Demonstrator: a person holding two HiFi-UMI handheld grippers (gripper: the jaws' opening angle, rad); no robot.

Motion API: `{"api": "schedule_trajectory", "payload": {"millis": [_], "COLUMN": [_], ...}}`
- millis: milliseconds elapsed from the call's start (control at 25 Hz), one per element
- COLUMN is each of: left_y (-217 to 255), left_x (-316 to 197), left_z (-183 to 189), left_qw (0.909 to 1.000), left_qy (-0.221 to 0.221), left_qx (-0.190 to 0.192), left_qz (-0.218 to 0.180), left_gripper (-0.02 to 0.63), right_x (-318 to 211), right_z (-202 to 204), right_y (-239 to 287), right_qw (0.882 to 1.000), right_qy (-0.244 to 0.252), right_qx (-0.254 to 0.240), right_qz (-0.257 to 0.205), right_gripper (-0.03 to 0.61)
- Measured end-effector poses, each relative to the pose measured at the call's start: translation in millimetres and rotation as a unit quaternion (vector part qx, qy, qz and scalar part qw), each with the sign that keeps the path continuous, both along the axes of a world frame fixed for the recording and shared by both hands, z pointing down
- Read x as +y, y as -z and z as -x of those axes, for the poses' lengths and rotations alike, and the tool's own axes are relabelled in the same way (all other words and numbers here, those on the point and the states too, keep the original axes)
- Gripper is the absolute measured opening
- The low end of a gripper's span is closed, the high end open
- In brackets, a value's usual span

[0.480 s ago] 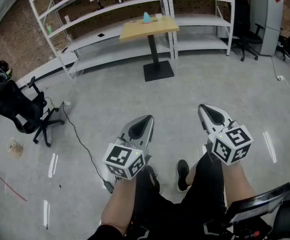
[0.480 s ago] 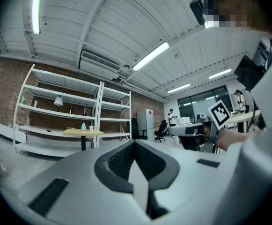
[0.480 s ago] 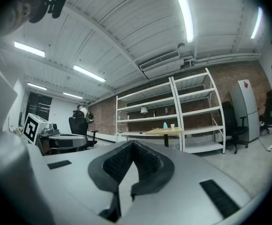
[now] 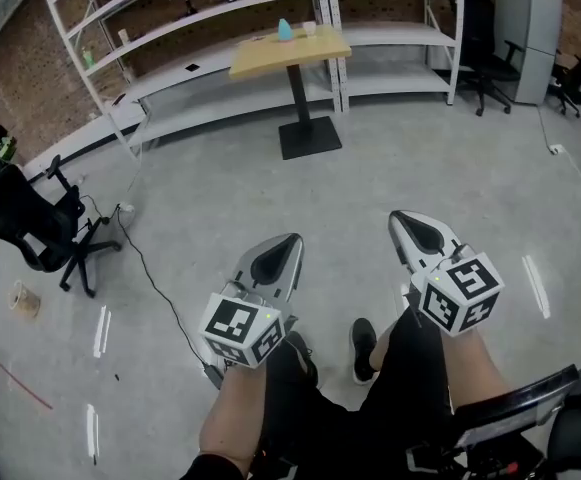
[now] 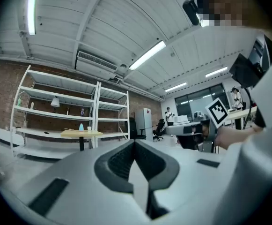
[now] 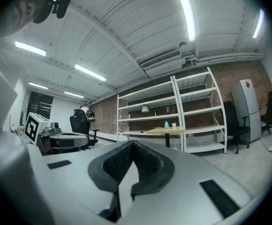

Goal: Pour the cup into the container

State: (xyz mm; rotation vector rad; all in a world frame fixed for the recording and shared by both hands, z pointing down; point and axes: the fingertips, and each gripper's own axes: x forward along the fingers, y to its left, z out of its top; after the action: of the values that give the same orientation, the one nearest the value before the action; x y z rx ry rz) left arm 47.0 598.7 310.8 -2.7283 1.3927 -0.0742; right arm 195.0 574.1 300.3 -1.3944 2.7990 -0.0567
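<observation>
My left tool (image 4: 286, 240) and right tool (image 4: 404, 220) low over knees, side by side, pointing far; both jaws closed, empty. Cup (image 4: 309, 28) beside blue container (image 4: 285, 30) on far worktop (image 4: 270, 60).

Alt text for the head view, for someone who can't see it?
Seen from above, a seated person holds the left gripper and right gripper, both shut and empty, over their knees. Far ahead across a grey floor, a small wooden table bears a light blue object and a white cup, white shelving behind.
</observation>
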Motion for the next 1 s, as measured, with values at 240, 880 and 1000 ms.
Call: {"api": "schedule_trajectory", "payload": {"millis": [240, 880, 1000], "left_y": [-24.8, 12.2, 20.8], "left_x": [-9.1, -89.6, -110.3], "left_z": [-1.9, 25.9, 29.4], "left_qw": [0.9996, 0.9998, 0.9995], "left_qy": [-0.022, -0.003, 0.005], "left_qx": [-0.013, -0.02, 0.017], "left_qz": [0.009, 0.008, 0.025], "left_gripper": [0.002, 0.0, 0.001], "right_x": [-10.3, -88.0, -105.8], "right_z": [6.9, 26.9, 19.9], "right_y": [-17.0, 23.5, 28.2], "right_qw": [1.0, 1.0, 1.0], "right_qy": [0.008, 0.021, 0.021], "right_qx": [-0.011, -0.017, -0.009], "right_qz": [0.018, -0.004, -0.008], "right_gripper": [0.0, 0.0, 0.0]}}
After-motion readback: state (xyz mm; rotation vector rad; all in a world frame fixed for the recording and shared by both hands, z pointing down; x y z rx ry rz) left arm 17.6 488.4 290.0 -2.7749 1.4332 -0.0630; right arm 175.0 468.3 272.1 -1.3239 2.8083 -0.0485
